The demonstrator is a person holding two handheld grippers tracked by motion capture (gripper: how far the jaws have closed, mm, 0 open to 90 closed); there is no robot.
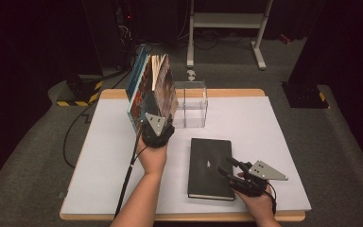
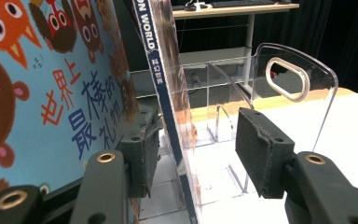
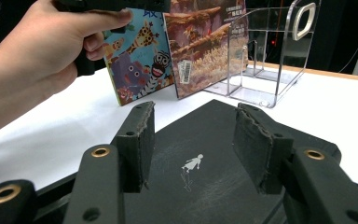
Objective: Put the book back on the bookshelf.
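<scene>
Books: 2 upright picture books (image 2: 74, 93) straddled by half-open left gripper (image 2: 193, 154), unracked; black hardcover notebook (image 3: 200, 154) under parted right gripper (image 3: 191, 149), ungripped.

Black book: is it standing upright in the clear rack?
No, the black book lies flat on the table, apart from the clear rack.

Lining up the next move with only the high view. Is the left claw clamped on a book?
Observer: No. The left claw straddles the blue-spined book, but one pad stands clear of its cover.
Operator: What is beside it?
Observer: A light-blue picture book with cartoon animals, just outside the other pad.
Operator: And the right claw?
Observer: Open above the black book, whose cover shows a small white figure.
</scene>
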